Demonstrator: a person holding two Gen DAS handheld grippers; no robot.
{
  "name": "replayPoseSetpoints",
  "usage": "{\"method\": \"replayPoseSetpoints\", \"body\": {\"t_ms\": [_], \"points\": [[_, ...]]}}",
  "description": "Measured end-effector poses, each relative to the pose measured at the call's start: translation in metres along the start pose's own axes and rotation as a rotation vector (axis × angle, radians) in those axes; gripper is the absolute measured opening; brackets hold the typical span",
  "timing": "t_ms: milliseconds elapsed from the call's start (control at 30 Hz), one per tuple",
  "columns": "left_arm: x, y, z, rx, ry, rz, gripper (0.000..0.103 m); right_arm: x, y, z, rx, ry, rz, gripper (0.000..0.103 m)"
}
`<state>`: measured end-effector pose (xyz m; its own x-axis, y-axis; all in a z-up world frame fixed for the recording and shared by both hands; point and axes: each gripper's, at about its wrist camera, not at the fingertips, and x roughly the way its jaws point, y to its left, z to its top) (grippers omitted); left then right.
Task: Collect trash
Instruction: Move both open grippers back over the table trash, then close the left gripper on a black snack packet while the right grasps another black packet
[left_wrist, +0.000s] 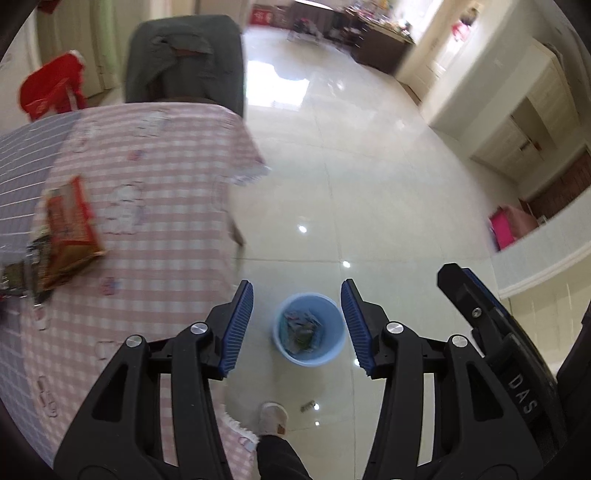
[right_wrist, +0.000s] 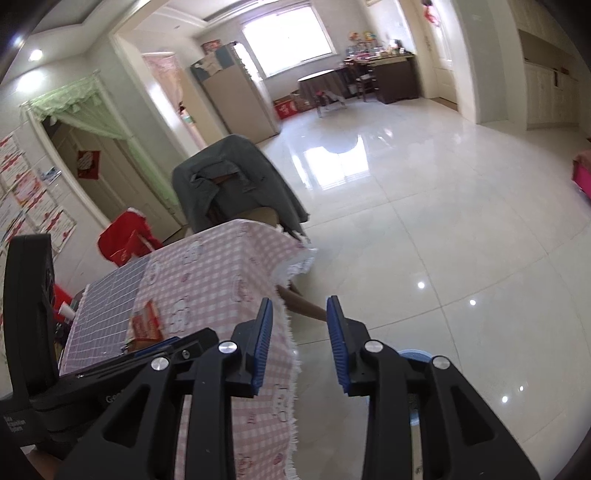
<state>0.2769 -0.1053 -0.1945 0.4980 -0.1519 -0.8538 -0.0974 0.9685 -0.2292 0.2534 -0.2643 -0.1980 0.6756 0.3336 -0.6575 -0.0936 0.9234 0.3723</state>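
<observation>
Left wrist view: both tongs (left_wrist: 297, 325) (right_wrist: 300, 345) gape empty above blue bin (left_wrist: 309, 350) holding crumpled wrappers (left_wrist: 301, 326).

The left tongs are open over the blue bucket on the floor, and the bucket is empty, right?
Not quite. The left tongs are open over the blue bucket on the floor, but the bucket is not empty: the left wrist view shows crumpled wrappers lying inside it.

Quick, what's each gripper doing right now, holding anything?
Left gripper: open, empty, above the bin.
Right gripper: open, empty.
</observation>
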Motion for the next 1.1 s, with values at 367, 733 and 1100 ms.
{"method": "replayPoseSetpoints", "body": {"t_ms": [367,733,1100], "points": [[-0.052,0.135,-0.011,-0.250,-0.091,0.117,0.055,0.038,0.119,-0.011,-0.148,0.069,0.157,0.034],[-0.088,0.277,-0.056,-0.543,-0.136,0.281,0.058,0.086,0.235,-0.051,-0.288,0.188,0.295,0.036],[-0.087,0.378,-0.101,-0.774,-0.151,0.351,0.066,0.136,0.316,-0.101,-0.413,0.297,0.354,0.042]]}}
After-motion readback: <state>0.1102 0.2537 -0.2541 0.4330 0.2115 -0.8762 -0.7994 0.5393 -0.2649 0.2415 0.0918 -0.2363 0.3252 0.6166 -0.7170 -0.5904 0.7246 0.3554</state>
